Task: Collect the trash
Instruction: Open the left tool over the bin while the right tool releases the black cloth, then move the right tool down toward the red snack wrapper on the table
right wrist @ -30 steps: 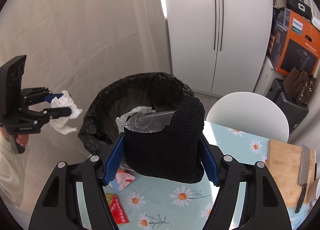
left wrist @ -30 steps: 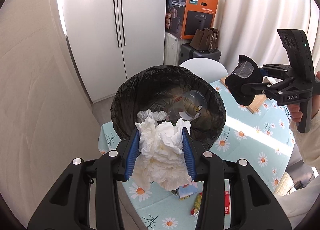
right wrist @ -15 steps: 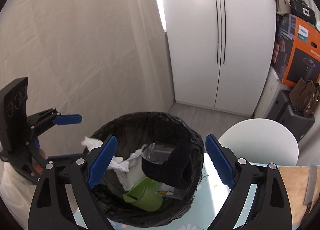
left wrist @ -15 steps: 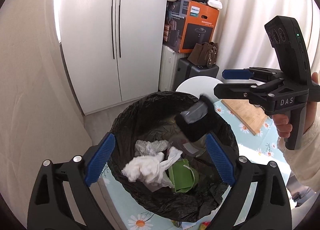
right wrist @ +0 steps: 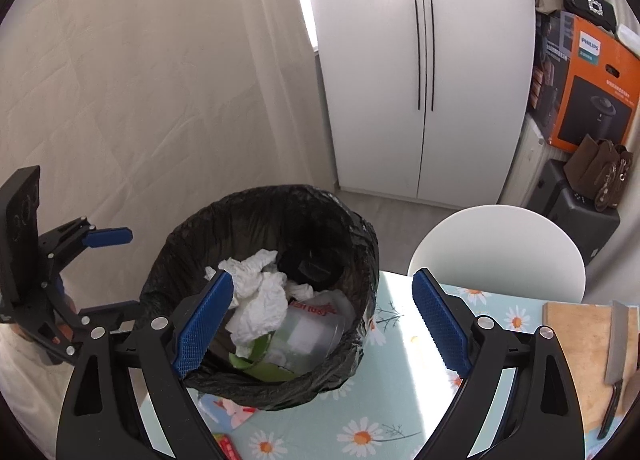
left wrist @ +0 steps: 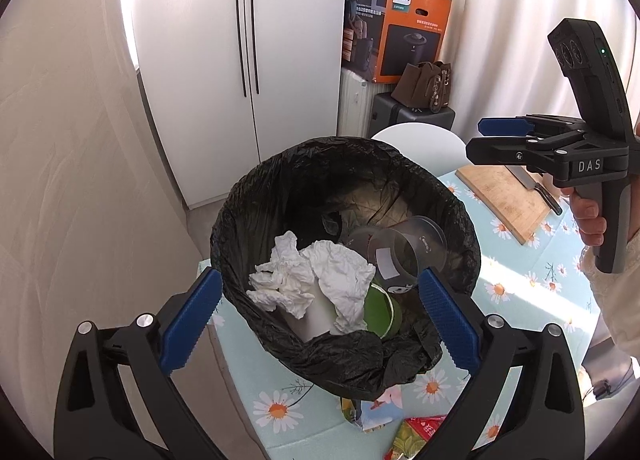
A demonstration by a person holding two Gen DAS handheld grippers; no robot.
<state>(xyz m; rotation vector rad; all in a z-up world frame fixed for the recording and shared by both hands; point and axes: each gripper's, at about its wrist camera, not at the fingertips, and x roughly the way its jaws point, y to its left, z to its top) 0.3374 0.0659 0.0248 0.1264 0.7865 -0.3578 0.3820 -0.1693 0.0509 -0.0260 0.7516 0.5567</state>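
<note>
A bin with a black liner (left wrist: 256, 187) (right wrist: 360, 244) stands on the table's corner. Inside lie crumpled white tissue (left wrist: 316, 276) (right wrist: 260, 300), a clear plastic cup (left wrist: 404, 252), a green cup (left wrist: 380, 312) and a black sock-like item (right wrist: 308, 264). My left gripper (left wrist: 320, 320) is open and empty just above the bin's near rim; it also shows in the right wrist view (right wrist: 100, 272). My right gripper (right wrist: 320, 324) is open and empty above the bin's right side; it also shows in the left wrist view (left wrist: 492, 139).
Snack wrappers (left wrist: 404, 432) (right wrist: 228, 408) lie on the daisy tablecloth (left wrist: 520, 292) in front of the bin. A wooden cutting board (left wrist: 504, 195) with a knife (right wrist: 614, 344) sits at the right. A white chair (right wrist: 496, 248) stands behind the table.
Both grippers opened over the bin. The tissue dropped from the left one and the black sock-like item from the right one; both now lie in the bin.
</note>
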